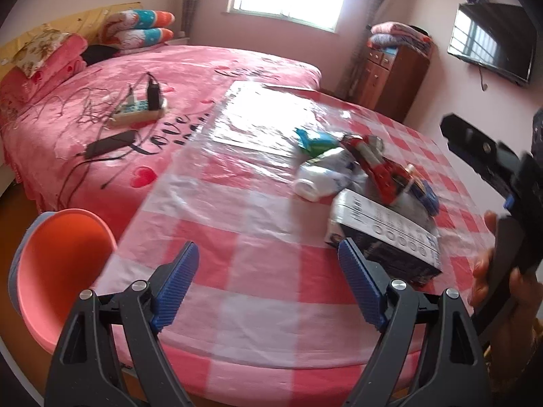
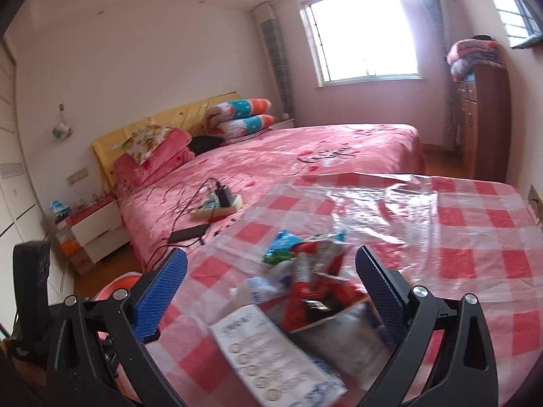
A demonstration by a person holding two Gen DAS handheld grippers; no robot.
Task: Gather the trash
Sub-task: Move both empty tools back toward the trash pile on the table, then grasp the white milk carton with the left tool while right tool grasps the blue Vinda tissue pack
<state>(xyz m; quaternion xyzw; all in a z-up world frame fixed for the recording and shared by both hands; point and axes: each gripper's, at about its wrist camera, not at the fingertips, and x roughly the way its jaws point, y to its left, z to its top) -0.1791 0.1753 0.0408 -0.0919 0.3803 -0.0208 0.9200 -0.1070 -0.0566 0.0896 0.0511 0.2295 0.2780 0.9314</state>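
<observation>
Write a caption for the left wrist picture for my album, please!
Open left hand-held gripper above a checked table, near a trash pile and an orange bin.

1 box (image 1: 383, 240), 1 white bottle (image 1: 314, 183), 1 red wrapper (image 1: 380, 166), 1 green-blue packet (image 1: 314, 142), 1 orange bin (image 1: 57, 268).

Pink bed (image 2: 305, 156), bright window (image 2: 359, 30) — wooden dresser (image 2: 482, 118)

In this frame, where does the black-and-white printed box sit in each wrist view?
Left wrist: box at lower right, just beyond the left gripper's right finger.
Right wrist: box at bottom centre, between the right gripper's open fingers.
Shared landmark: power strip on the bed.
</observation>
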